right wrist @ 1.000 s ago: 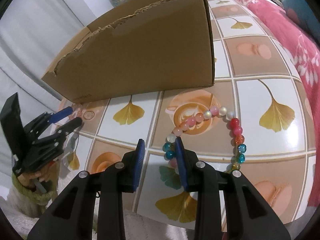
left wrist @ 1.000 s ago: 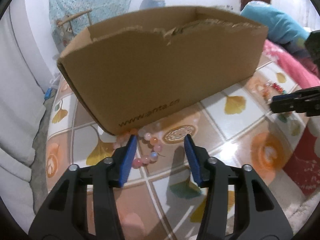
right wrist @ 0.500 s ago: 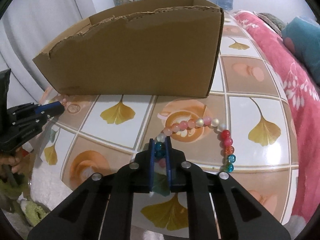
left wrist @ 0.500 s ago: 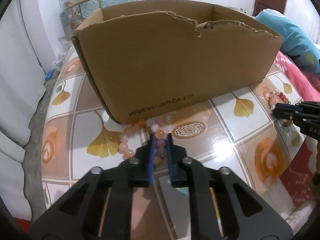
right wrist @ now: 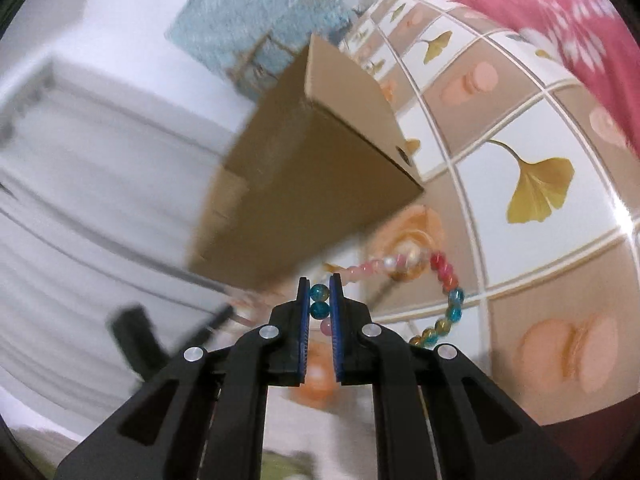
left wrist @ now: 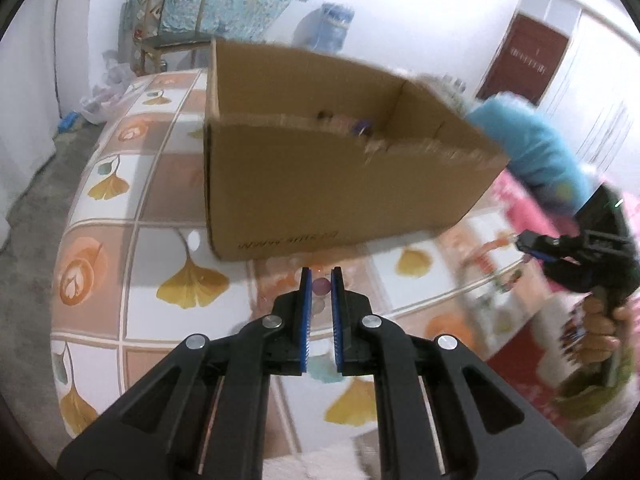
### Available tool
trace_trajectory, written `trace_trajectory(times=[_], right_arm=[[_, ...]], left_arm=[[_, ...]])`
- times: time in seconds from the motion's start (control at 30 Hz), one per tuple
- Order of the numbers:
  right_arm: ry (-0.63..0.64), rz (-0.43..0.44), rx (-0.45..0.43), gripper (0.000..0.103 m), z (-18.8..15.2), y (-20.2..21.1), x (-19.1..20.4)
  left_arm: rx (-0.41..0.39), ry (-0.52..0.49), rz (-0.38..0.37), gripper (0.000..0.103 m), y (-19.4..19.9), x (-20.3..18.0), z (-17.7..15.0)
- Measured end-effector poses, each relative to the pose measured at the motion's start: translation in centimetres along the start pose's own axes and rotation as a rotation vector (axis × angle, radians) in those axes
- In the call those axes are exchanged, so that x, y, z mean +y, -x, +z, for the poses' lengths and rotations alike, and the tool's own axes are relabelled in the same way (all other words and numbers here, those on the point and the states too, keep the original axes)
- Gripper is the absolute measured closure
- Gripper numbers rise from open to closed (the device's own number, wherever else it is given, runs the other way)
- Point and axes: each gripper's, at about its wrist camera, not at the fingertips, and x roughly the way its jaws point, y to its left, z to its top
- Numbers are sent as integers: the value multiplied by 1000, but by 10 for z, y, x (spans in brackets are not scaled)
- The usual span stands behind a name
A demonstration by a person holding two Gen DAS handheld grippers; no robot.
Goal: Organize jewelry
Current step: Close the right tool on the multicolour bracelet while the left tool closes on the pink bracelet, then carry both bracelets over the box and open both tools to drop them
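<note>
My left gripper is shut on a pink bead bracelet, of which only a bead or two show between the blue pads. It hangs above the tabletop in front of the open cardboard box. My right gripper is shut on the teal beads of a multicoloured bead bracelet; the rest of the strand loops out to the right above the table. The cardboard box fills the middle of the tilted right wrist view. The right gripper also shows at the right of the left wrist view, held by a hand.
The patterned tablecloth with ginkgo leaves covers the table. A pink blanket and a blue cushion lie beyond its right side. A chair stands behind the box. Small items lie inside the box.
Both grippers closed on their bracelets and lifted them off the table. The left view rose and now looks into the box. The right view rolled sharply and swung sideways.
</note>
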Motion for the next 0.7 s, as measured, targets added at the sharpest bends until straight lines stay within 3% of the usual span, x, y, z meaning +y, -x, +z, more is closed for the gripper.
trace_trajectory(times=[0.23, 0.5, 0.7], right_arm=[[-87, 206, -67, 93, 9, 16, 14], [-16, 285, -100, 93, 36, 31, 56], [83, 361, -98, 93, 65, 38, 102]], left_arm=[[-111, 32, -153, 95, 43, -16, 24], [-194, 30, -263, 95, 74, -29, 64], [-272, 1, -294, 95, 91, -31, 100]])
